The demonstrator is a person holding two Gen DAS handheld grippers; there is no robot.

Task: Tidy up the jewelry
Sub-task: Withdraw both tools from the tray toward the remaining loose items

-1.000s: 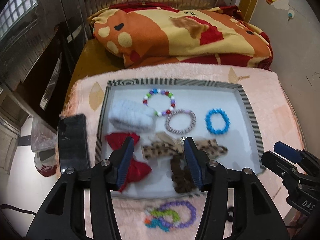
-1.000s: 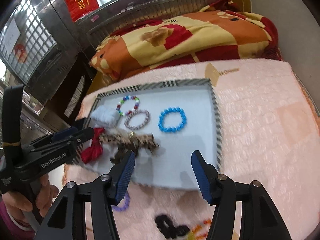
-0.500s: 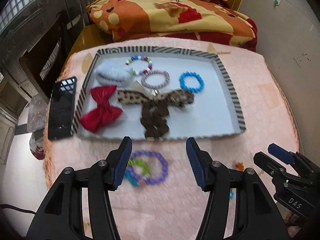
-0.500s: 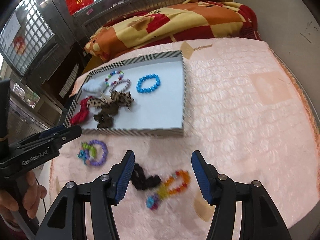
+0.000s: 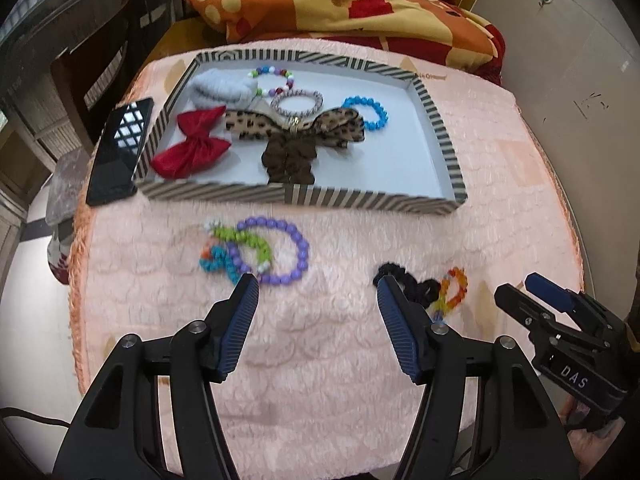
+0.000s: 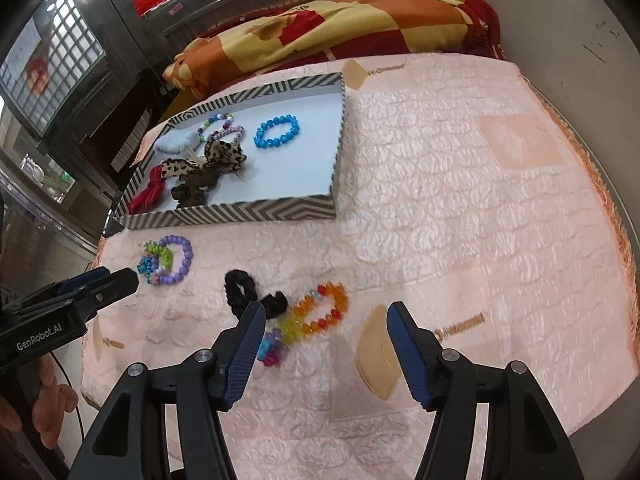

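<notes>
A striped tray (image 5: 372, 199) (image 6: 240, 214) on the pink blanket holds a red bow (image 5: 192, 146), a leopard bow (image 5: 296, 130), a blue bead bracelet (image 5: 374, 110) (image 6: 277, 132) and several other hair pieces. In front of the tray lie a purple bead bracelet (image 5: 280, 250) (image 6: 182, 258) with green and teal pieces, a black scrunchie (image 5: 408, 284) (image 6: 244, 292) and an orange bead bracelet (image 5: 454, 286) (image 6: 324, 312). My left gripper (image 5: 316, 292) is open and empty, near the purple bracelet. My right gripper (image 6: 324, 316) is open and empty, over the orange bracelet.
A black phone (image 5: 120, 150) lies left of the tray. A folded orange and red quilt (image 5: 340, 0) (image 6: 340, 20) lies behind it. The blanket's edge drops off at the left (image 5: 76, 280). A wall stands at the right (image 5: 580, 40).
Both grippers have pulled back from the tray toward the near edge of the blanket. The loose bracelets and scrunchie have come into view. Both stay open.
</notes>
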